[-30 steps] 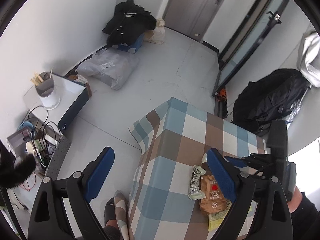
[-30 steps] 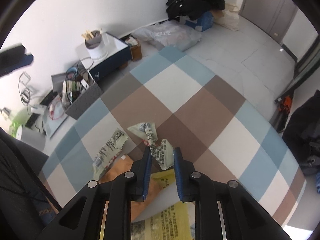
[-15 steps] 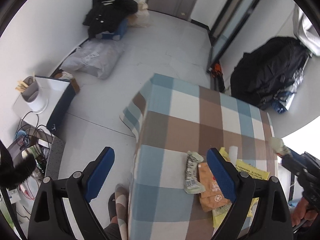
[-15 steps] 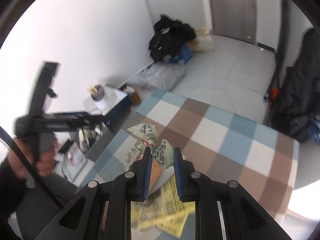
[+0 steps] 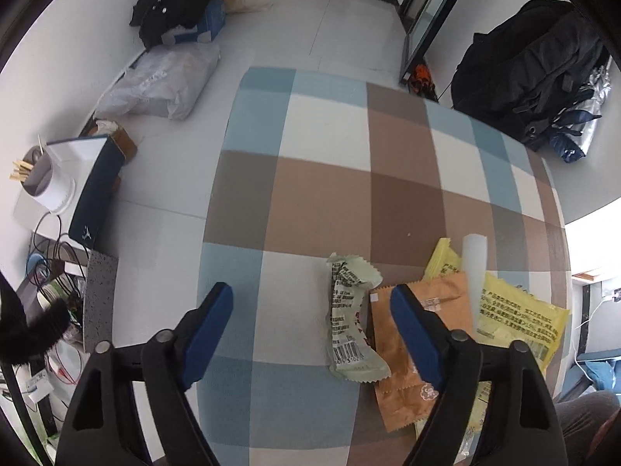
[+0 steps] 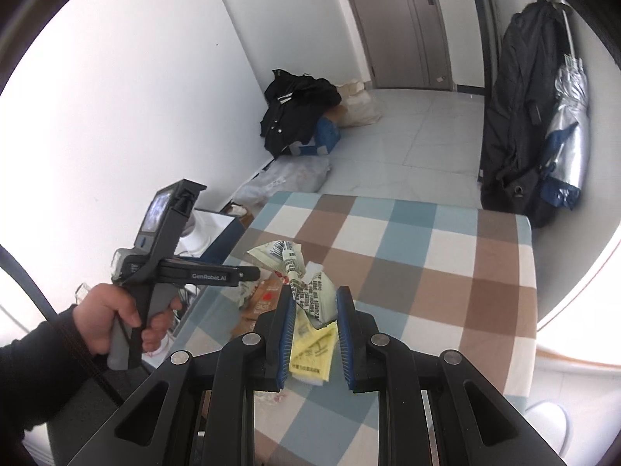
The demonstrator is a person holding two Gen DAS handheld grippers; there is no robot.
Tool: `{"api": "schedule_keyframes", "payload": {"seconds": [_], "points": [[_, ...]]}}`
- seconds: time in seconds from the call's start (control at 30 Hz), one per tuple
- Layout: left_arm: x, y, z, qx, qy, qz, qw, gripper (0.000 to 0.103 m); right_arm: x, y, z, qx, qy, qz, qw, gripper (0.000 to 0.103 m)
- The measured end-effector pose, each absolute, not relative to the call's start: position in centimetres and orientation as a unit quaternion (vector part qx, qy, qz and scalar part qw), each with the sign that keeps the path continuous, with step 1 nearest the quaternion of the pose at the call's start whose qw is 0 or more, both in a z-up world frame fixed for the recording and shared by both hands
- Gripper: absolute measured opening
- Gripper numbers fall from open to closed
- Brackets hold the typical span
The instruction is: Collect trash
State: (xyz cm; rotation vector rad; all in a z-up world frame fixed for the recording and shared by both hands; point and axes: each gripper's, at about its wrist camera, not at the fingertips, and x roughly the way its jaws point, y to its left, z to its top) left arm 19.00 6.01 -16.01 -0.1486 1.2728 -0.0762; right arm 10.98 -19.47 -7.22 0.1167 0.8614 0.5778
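green wrapper (image 6: 310, 291) | long axis upright | clamped in right gripper (image 6: 313, 303) | left gripper (image 5: 310, 310) closing, empty

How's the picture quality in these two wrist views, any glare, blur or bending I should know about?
Left wrist view: sharp, but the fisheye bows the checked tablecloth, and daylight blows out the right edge. Right wrist view: the wall and lower right corner are overexposed; the held green wrapper stays sharp.

White walls (image 6: 116, 97), grey tiled floor (image 5: 310, 19), checked table (image 5: 330, 194)
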Motion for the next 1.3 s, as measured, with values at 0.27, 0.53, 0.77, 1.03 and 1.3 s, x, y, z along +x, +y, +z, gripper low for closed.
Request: {"api": "schedule_keyframes", "payload": {"seconds": [0.27, 0.53, 0.77, 1.03, 1.3], "points": [[19.4, 4.6, -15.8, -0.049, 0.585, -0.025, 0.809, 0.059, 10.7, -20.6, -8.0, 0.06, 0.418, 0.276, 0.863, 0.02], [19.1, 3.9, -16.0, -0.012, 0.575, -0.018, 0.818, 0.02, 10.3, -20.6, -7.7, 0.058, 0.412, 0.281, 0.865, 0.02], [18.7, 4.4, -15.9, -0.024, 0.577, -0.021, 0.816, 0.017, 10.2, -20.9, -7.6, 0.065, 0.413, 0.278, 0.865, 0.011], [18.2, 4.3, -15.6, -0.042, 0.575, -0.026, 0.817, 0.016, 10.1, -21.2, -9.0, 0.062, 0.44, 0.253, 0.86, 0.011], [17.7, 5.0, -14.7, -0.059, 0.564, -0.032, 0.823, 0.016, 10.5, -22.6, -12.2, 0.065, 0.495, 0.208, 0.841, 0.015]]}}
